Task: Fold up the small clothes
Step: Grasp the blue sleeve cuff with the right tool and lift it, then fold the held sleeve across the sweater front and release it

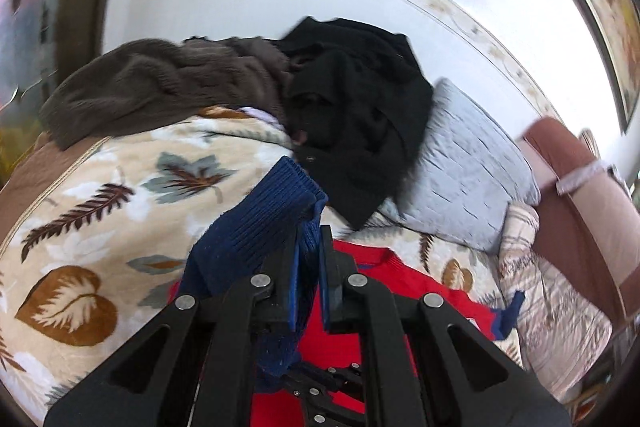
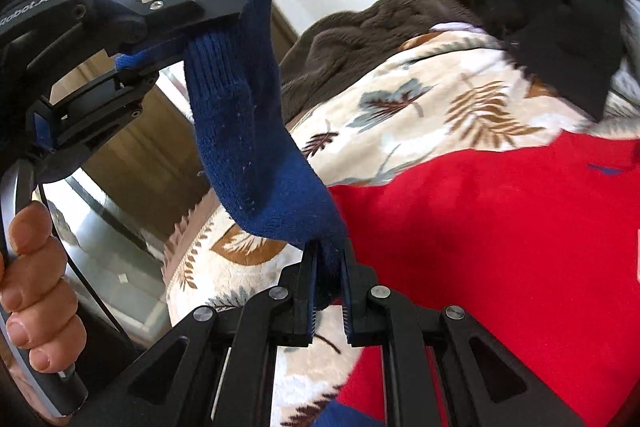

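You have a navy blue ribbed knit sock above a cream blanket printed with brown and grey-blue leaves. Near you lies a bright red knit garment with navy trim. Farther off sit a dark brown fleece, a black garment and a pale grey quilted pillow.

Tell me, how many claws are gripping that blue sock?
2. The left claw pinches the blue sock at its ribbed cuff, up high; the right claw pinches its other end, lower down.
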A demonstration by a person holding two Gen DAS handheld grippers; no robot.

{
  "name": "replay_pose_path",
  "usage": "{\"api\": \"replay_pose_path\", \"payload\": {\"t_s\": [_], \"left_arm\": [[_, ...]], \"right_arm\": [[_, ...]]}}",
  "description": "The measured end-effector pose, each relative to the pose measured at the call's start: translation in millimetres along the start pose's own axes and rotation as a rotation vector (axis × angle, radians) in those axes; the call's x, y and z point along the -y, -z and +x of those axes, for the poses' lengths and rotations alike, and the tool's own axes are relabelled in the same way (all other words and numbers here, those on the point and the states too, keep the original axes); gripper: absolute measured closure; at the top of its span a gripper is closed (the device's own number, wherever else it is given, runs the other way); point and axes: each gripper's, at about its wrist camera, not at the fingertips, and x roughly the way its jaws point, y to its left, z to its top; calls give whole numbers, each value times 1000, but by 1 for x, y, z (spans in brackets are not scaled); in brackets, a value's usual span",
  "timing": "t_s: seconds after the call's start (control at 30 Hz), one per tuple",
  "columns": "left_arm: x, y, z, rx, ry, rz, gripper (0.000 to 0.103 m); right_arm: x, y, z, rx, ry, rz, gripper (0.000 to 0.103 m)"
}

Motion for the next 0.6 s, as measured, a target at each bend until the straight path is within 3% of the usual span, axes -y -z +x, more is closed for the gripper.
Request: {"api": "replay_pose_path", "payload": {"t_s": [0.27, 0.47, 0.57, 0.6], "left_arm": [[93, 17, 38, -74, 69, 142, 97], [166, 52, 91, -186, 96, 273, 97], [190, 79, 123, -251, 71, 343, 93], [196, 88, 133, -273, 50, 374, 84]], "right_arm": [[66, 15, -65, 90, 19, 170, 94], [123, 44, -95, 95, 42, 309, 93], [161, 64, -101, 84, 86, 416, 84], [173, 70, -104, 82, 111, 459, 70]]}}
